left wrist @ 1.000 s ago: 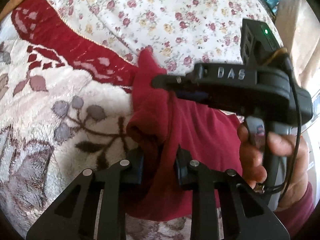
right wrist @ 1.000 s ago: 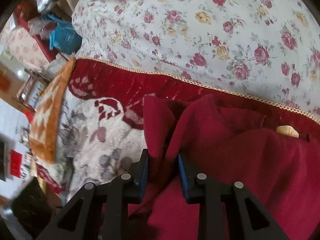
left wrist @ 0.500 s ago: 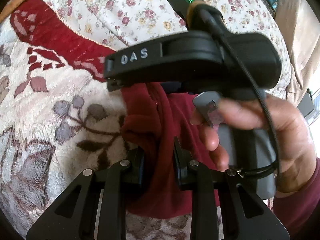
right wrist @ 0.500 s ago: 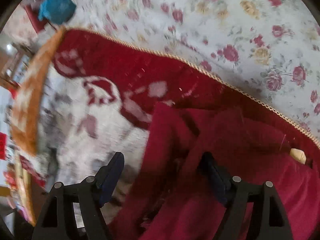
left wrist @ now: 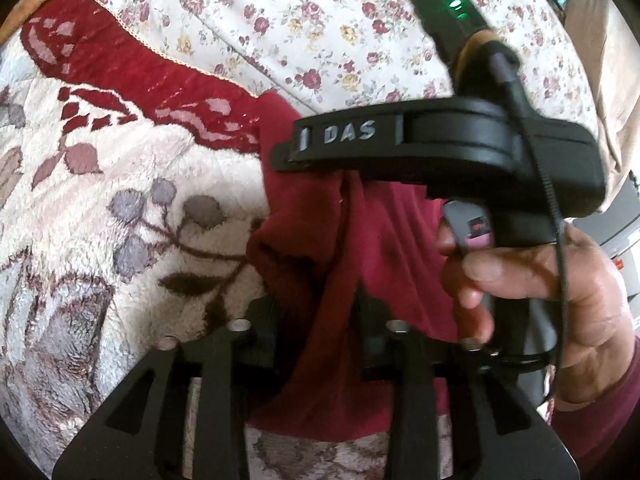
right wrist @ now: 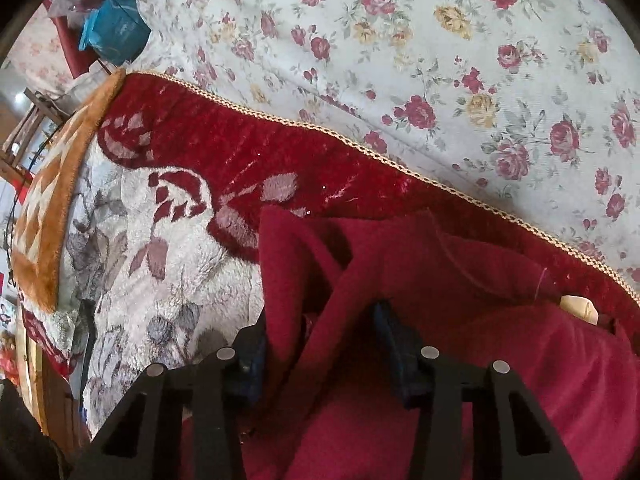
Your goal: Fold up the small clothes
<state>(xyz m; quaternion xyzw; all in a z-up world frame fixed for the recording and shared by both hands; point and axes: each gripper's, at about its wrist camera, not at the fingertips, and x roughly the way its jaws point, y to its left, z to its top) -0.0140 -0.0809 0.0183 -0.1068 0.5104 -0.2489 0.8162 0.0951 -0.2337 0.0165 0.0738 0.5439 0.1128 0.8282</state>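
A dark red fleece garment (left wrist: 352,248) lies bunched on a plush blanket; it also fills the lower right wrist view (right wrist: 420,280). My left gripper (left wrist: 318,320) is shut on a fold of the garment. My right gripper (right wrist: 318,340) is shut on another fold near the garment's upper edge. In the left wrist view the right gripper's black body marked DAS (left wrist: 440,152) sits just above and beyond the left gripper, held by a hand (left wrist: 560,300). A small cream label (right wrist: 578,308) shows at the garment's right.
The plush cream blanket with grey leaves and a red border (left wrist: 120,208) covers the bed. Behind it lies a floral white sheet (right wrist: 440,60). An orange patterned cushion (right wrist: 52,200) and a blue bag (right wrist: 112,32) are at the left edge.
The right gripper opened wide half a second ago and has closed again on the garment. It swung left across the left wrist view, then back toward the right.
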